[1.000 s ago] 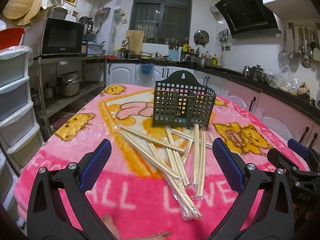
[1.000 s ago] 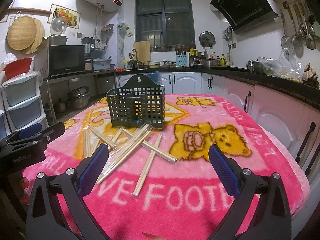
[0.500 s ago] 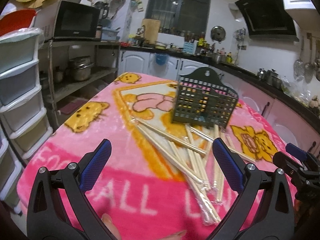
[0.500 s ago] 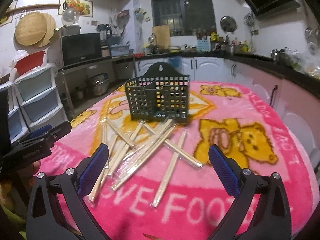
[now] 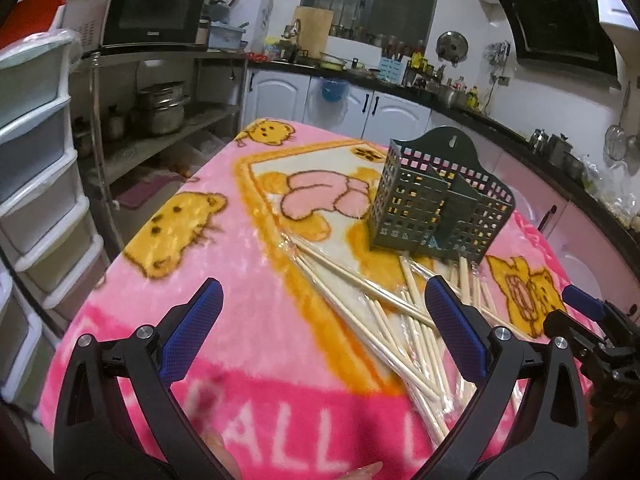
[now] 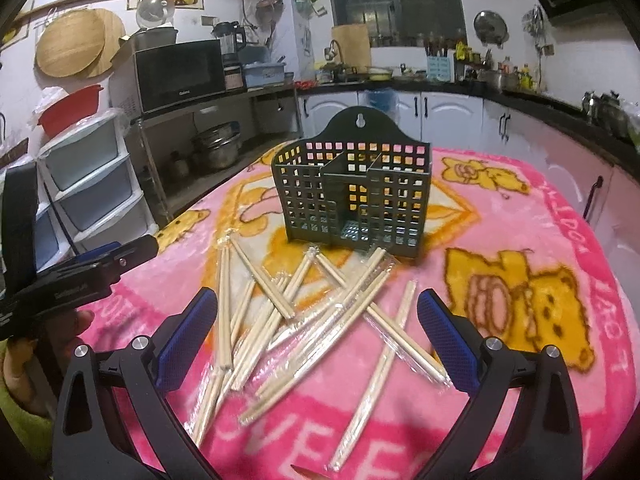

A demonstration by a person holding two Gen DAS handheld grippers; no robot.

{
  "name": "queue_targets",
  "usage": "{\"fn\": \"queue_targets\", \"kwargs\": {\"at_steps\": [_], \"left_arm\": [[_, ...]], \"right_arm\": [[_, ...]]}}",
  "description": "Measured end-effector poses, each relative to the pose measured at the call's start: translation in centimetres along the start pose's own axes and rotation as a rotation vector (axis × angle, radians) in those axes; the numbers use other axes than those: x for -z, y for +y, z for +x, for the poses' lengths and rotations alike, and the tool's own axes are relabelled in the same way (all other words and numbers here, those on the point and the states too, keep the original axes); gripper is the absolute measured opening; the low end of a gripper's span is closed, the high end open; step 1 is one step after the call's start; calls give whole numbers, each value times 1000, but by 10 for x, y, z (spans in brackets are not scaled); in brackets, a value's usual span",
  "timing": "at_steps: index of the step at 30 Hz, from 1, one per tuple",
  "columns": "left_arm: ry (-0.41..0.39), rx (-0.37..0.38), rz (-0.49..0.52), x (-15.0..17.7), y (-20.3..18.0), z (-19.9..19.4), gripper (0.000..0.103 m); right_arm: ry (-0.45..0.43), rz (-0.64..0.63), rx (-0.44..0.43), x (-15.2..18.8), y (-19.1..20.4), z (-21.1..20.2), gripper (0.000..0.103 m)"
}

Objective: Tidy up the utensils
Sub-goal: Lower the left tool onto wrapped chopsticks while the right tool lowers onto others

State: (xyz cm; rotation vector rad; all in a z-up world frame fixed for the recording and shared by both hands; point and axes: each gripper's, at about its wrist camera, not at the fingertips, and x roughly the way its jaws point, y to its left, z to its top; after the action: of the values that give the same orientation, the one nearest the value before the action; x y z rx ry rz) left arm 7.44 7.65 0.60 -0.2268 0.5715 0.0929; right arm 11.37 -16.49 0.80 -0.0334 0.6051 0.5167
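- Above the near edge of the counter [image 5: 248,312], your left gripper [image 5: 322,330] hangs with its jaws spread wide and nothing between them; below it lies only pink blanket and the left fringe of the chopstick pile.
- Your right gripper [image 6: 318,330] is likewise wide open and empty, hovering over the near edge with the chopsticks [image 6: 304,316] spread directly under the gap.
- In the left wrist view your right gripper [image 5: 588,320] shows at the right edge of the counter; in the right wrist view your left gripper [image 6: 80,276] shows at the left edge, with part of your hand under it.
- The chopsticks [image 5: 404,320] lie loose and criss-crossed in clear plastic sleeves on the blanket, between the near edge and the middle of the counter. One pair lies apart on the right side of the heap.
- The far ends of the sticks reach up to the foot of the dark green utensil basket [image 6: 352,196]; whether any touch it you cannot tell.
- The utensil basket [image 5: 440,208] stands upright around the middle of the counter, its compartments showing nothing inside.
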Motion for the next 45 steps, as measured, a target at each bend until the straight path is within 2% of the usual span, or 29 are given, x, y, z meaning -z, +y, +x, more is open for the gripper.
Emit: {"fn": "queue_targets", "kwargs": {"at_steps": [4, 10, 13, 15, 16, 17, 20, 26, 27, 29, 43, 45], "left_arm": [[59, 0, 23, -7, 0, 21, 93], [188, 23, -29, -10, 15, 62, 93], [211, 32, -31, -11, 22, 74, 91], [223, 39, -32, -12, 24, 81, 84], [231, 49, -38, -13, 26, 84, 83], [241, 54, -45, -13, 28, 88, 80], [274, 94, -81, -14, 34, 97, 70], [312, 125, -122, -14, 40, 114, 52], [319, 130, -126, -15, 41, 117, 50], [327, 131, -130, -16, 42, 122, 48], [342, 115, -160, -29, 50, 149, 30], [339, 105, -161, -30, 51, 151, 23]], "right_arm": [[33, 21, 4, -4, -9, 13, 97], [100, 84, 1, -8, -33, 35, 97], [128, 100, 5, -10, -44, 47, 97], [147, 118, -13, -12, -49, 56, 97], [165, 132, -22, -13, -53, 62, 94], [180, 143, -30, -13, -55, 67, 87], [233, 170, -55, -15, -62, 85, 73], [298, 218, -105, -13, -72, 107, 51], [306, 226, -109, -13, -74, 110, 50], [323, 241, -115, -12, -77, 114, 44], [340, 295, -150, -18, -91, 128, 36], [342, 297, -153, -19, -92, 128, 32]]}}
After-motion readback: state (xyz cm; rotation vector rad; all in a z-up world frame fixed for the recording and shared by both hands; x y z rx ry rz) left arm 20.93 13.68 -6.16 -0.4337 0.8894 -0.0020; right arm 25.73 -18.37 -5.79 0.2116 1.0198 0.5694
